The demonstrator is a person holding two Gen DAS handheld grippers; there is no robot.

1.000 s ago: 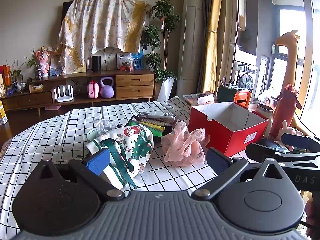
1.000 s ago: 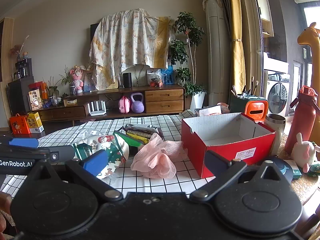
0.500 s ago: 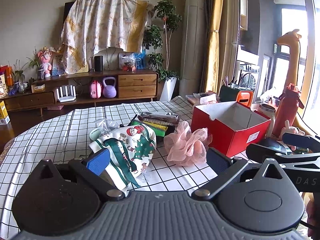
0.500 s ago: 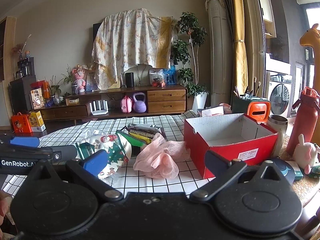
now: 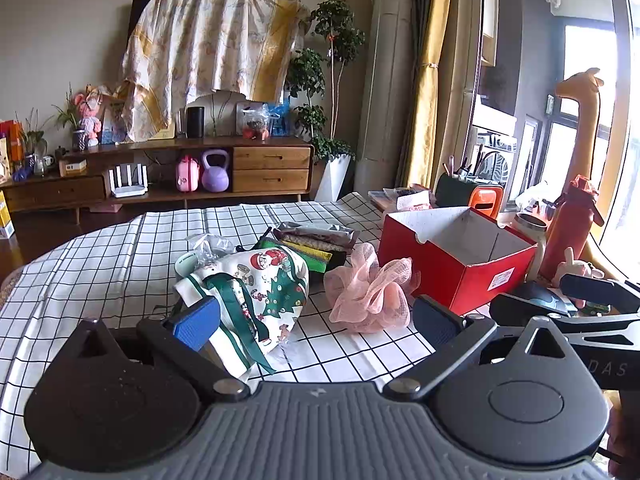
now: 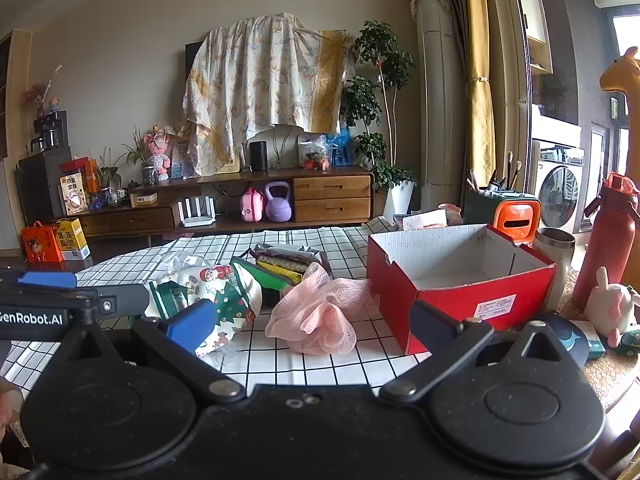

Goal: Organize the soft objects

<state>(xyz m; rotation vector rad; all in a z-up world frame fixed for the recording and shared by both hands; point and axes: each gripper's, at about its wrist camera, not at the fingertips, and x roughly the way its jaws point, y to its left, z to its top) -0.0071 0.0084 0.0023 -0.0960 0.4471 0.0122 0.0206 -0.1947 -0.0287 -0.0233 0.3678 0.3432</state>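
Note:
A pink mesh bath pouf (image 5: 370, 292) (image 6: 320, 316) lies on the checked tablecloth (image 5: 104, 264), just left of an open red cardboard box (image 5: 456, 256) (image 6: 460, 280) whose white inside holds nothing. A Christmas-print cloth bag with green straps (image 5: 260, 292) (image 6: 216, 292) lies left of the pouf. Behind them sits a stack of folded cloths and packets (image 5: 312, 244) (image 6: 286, 264). My left gripper (image 5: 316, 322) is open, held low in front of bag and pouf. My right gripper (image 6: 312, 326) is open too, with the pouf seen between its fingers, farther off.
A red bottle (image 5: 570, 228) (image 6: 610, 236), a steel cup (image 6: 556, 248), a small plush bunny (image 6: 612, 308) and an orange giraffe toy (image 5: 584, 128) stand right of the box. A green pen holder (image 6: 496, 204) and tissues (image 6: 424, 220) sit behind it. A wooden sideboard (image 5: 160, 168) lines the far wall.
Both views have shifted slightly: the objects on the table sit a little farther right in each view. Both grippers stay open; nothing on the table has moved.

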